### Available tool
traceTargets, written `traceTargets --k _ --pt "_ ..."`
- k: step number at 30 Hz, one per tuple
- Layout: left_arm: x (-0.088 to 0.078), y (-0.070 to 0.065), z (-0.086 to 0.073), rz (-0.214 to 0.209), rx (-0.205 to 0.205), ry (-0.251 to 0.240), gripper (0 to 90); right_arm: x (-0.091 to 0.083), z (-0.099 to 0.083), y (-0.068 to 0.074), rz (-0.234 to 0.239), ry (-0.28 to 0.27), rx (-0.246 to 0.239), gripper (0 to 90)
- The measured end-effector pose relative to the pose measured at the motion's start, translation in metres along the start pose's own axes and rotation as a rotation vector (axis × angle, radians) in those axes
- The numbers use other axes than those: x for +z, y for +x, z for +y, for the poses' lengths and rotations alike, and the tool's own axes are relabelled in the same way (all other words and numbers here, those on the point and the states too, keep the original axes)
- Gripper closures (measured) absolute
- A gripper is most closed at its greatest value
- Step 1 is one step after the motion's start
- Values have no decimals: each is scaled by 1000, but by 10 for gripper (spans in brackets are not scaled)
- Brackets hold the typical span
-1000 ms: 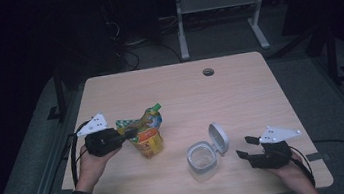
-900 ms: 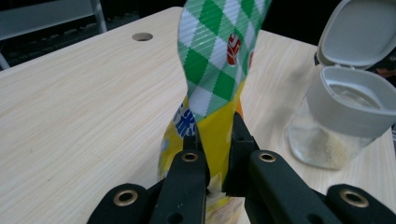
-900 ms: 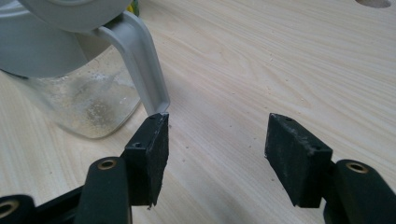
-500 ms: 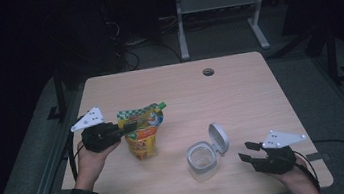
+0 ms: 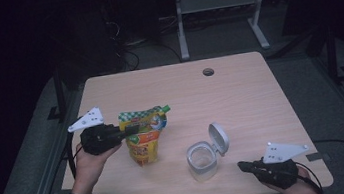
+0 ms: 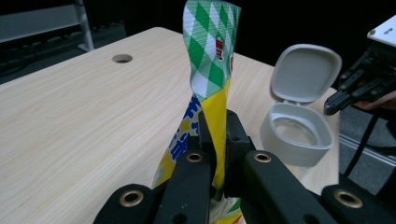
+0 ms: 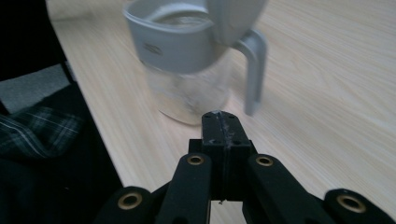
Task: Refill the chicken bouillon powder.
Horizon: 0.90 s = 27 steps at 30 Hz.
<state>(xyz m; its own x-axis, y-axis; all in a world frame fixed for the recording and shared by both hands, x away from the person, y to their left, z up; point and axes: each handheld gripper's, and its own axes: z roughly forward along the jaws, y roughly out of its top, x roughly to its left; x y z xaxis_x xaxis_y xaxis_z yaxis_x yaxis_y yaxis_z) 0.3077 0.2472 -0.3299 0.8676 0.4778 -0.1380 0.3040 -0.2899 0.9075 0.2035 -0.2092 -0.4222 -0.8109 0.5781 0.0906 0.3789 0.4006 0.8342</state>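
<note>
Pinching soft, limp refill pouch [image 6: 211,88] by its top seam, left hand-held gripper [image 5: 131,129] clamped. Right hand-held gripper [image 7: 220,122] closed empty near open-lidded jar [image 5: 202,159]. Likely floppy; best held high.

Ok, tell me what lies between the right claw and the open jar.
Nothing: bare tabletop separates the shut, empty right claw from the jar, as the high view shows.
</note>
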Motion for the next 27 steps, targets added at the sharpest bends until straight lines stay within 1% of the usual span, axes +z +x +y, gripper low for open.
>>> traceTargets --k 3,6,9,14,20,23,25,27 --pt "-3 -3 3 -11 8 -10 900 4 6 9 30 -3 -6 900" --pt "-7 -6 6 -24 0 -21 900 7 10 14 55 -1 -10 900" --pt "-10 -8 9 -39 4 -26 900 8 14 18 70 -14 -17 900" --pt "-12 -13 13 -53 5 -23 900 8 22 21 85 -34 -27 900" --pt "-14 -16 15 -60 8 -22 900 12 31 29 99 -43 -49 900" --pt "-15 -17 16 -63 12 -24 900 15 36 31 104 -49 -60 900" --pt "-15 -18 17 -66 5 -28 900 18 40 32 103 -57 -70 900" --pt "-16 -19 19 -68 10 -27 900 21 45 34 106 -64 -71 900"
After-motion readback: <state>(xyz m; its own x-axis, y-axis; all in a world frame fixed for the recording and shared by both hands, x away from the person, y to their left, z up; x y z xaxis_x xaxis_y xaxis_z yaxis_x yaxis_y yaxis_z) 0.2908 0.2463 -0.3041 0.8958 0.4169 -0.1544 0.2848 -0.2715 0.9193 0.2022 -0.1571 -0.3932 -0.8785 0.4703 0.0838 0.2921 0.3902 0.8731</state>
